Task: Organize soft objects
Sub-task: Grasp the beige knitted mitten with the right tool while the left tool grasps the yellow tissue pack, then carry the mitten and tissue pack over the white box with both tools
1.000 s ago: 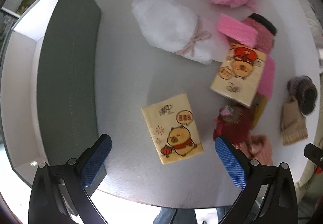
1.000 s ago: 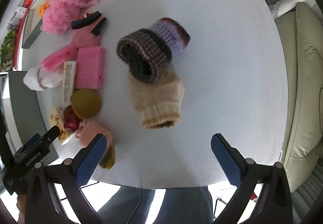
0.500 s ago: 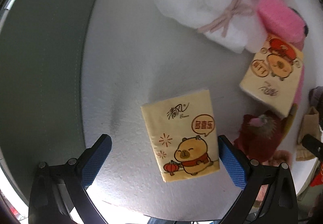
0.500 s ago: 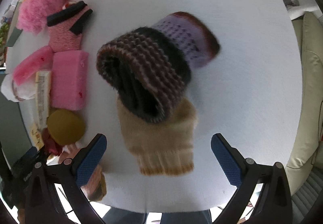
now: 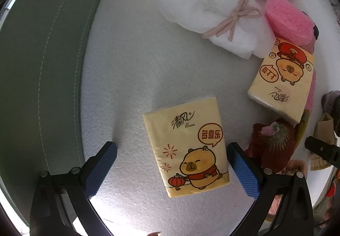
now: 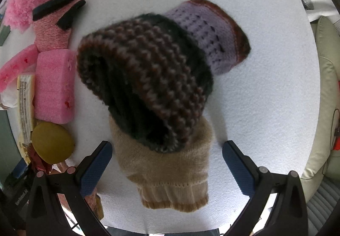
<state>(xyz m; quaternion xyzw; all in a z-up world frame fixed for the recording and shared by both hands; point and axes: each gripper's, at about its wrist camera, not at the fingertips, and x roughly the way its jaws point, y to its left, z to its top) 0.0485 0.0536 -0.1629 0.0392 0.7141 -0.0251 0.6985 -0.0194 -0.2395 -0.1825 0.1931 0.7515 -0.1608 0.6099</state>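
Tissue pack [image 5: 187, 148] lies flat between the wide-spread fingers of the left gripper [image 5: 170, 169], long axis running away from it. Right gripper [image 6: 166, 166], equally wide, straddles the beige mitten [image 6: 167, 170], cuff pointing toward it, under the striped knit hat [image 6: 148, 87].

Bare surface [image 5: 131, 70] mid-frame, left wrist view; green mat [image 5: 42, 61] bounds left, white bundle [image 5: 204, 4] upper right.

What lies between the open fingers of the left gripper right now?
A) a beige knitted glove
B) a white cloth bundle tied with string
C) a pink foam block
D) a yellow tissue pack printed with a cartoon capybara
D: the left gripper is open around the yellow tissue pack, which lies flat on the white table, gripped by neither finger.
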